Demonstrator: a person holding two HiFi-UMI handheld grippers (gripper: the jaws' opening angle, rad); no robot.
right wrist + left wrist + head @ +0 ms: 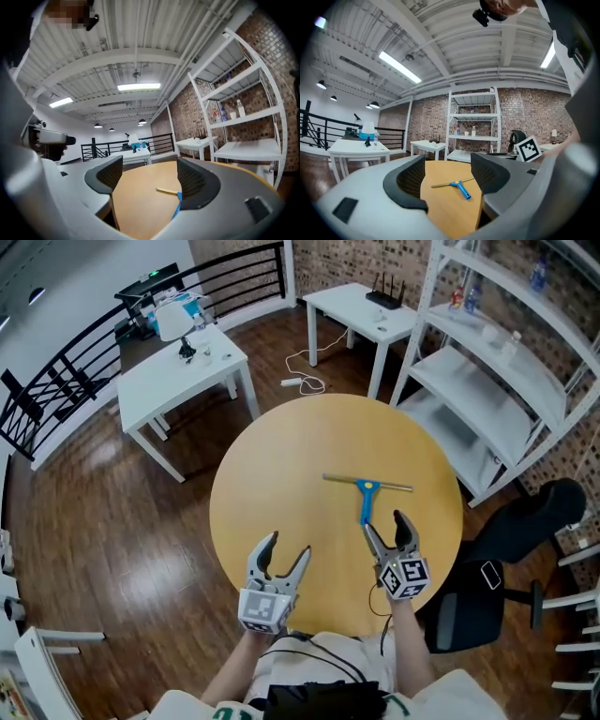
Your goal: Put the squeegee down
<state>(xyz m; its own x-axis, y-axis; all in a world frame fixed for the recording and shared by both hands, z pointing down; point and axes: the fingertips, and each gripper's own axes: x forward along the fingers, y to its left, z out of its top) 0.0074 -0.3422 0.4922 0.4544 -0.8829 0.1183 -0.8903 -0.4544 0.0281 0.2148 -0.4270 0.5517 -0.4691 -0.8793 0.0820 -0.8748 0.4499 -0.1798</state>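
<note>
At the far left a white desk (178, 381) carried a lamp (174, 322), with no lettering on either that could be read. The left gripper (288, 547) hung over the near edge of the round wooden table (272, 456). The only print on it was the black-and-white square pattern of its marker cube (262, 607). Its jaws stood wide apart and released, with nothing between the pads. In the left gripper view only bare tabletop filled the gap, and the squeegee (367, 495) showed beyond it, farther out on the table and off to the right. The squeegee lay flat on the wood, its long thin blade crosswise at the far end and its blue handle pointing back toward the person. The right gripper (385, 524) sat just behind the end of that handle and bore the same kind of square pattern on its own cube (405, 577). Its jaws too were spread fully and gripped nothing. In the right gripper view the blade lay ahead on the table, and the blue handle ran down behind the right-hand jaw, clear of both pads. Further right stood white shelving (487, 381); the bottles (473, 296) on it had labels too small to read. A black office chair (525, 521) stood just beside the table's right edge.
</note>
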